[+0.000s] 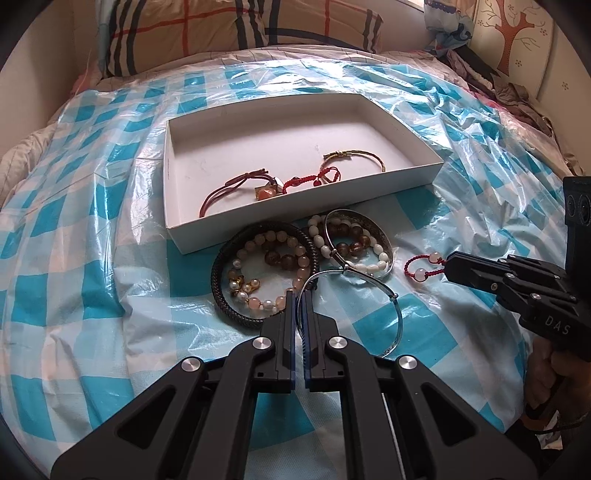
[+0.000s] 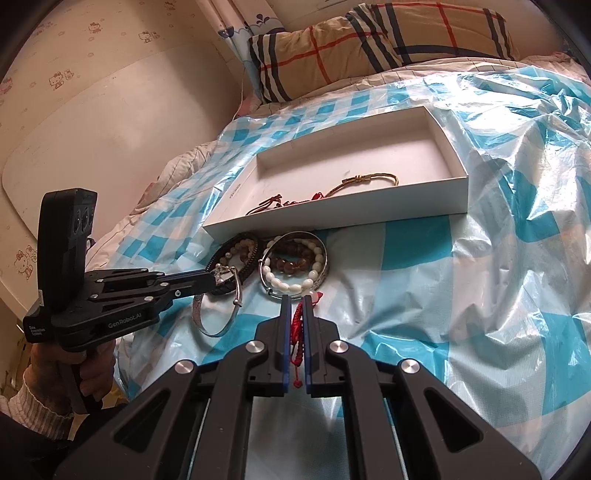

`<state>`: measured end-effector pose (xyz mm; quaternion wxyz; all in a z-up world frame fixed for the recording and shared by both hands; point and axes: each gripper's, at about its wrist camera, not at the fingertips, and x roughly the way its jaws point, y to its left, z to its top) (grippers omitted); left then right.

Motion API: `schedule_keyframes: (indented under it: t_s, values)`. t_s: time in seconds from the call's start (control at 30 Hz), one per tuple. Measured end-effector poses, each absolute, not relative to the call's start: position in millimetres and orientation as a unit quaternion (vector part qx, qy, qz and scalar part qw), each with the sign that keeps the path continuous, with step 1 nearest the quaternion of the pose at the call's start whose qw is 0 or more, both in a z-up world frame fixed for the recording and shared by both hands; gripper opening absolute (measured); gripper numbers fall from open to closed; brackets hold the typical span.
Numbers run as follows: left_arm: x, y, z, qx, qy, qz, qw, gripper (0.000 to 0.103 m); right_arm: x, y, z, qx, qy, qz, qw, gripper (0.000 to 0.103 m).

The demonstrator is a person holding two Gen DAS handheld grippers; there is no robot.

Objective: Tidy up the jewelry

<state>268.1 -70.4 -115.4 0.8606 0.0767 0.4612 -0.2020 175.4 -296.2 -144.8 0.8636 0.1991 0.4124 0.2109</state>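
Note:
A white box (image 1: 177,236) (image 2: 369,214) lies on the bed with a dark red cord bracelet (image 1: 229,188), a red string bracelet (image 1: 314,179) and a gold-brown cord (image 1: 369,155) (image 2: 369,181) inside. In front of it lies a pile: a black braided bangle (image 1: 218,291), bead bracelets (image 1: 280,258), a white bead bracelet (image 2: 291,284). My left gripper (image 1: 300,295) (image 2: 216,278) is shut on a thin silver bangle (image 1: 397,321) (image 2: 218,328). My right gripper (image 2: 295,301) (image 1: 448,267) is shut on a red string bracelet with pale beads (image 1: 421,271) (image 2: 297,332).
A blue and white checked plastic sheet (image 1: 92,258) (image 2: 480,295) covers the bed. A plaid pillow (image 1: 240,29) (image 2: 369,44) lies behind the box. Crumpled clothes (image 1: 517,99) lie at the far right. A wall (image 2: 92,129) runs along the left.

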Motion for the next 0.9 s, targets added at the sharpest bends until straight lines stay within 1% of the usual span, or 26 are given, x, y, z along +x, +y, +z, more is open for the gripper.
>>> schedule_keyframes:
  t_s: [0.33,0.9]
  values:
    - [268,-67,-109,0.077,0.441,-0.187,0.874,0.003,180,-297,-132,0.201,0.387,0.215,0.874,0.006]
    - [287,-55,-96,0.027,0.416,-0.175,0.892,0.003,195,-309,-112,0.203,0.345,0.209,0.893,0.006]
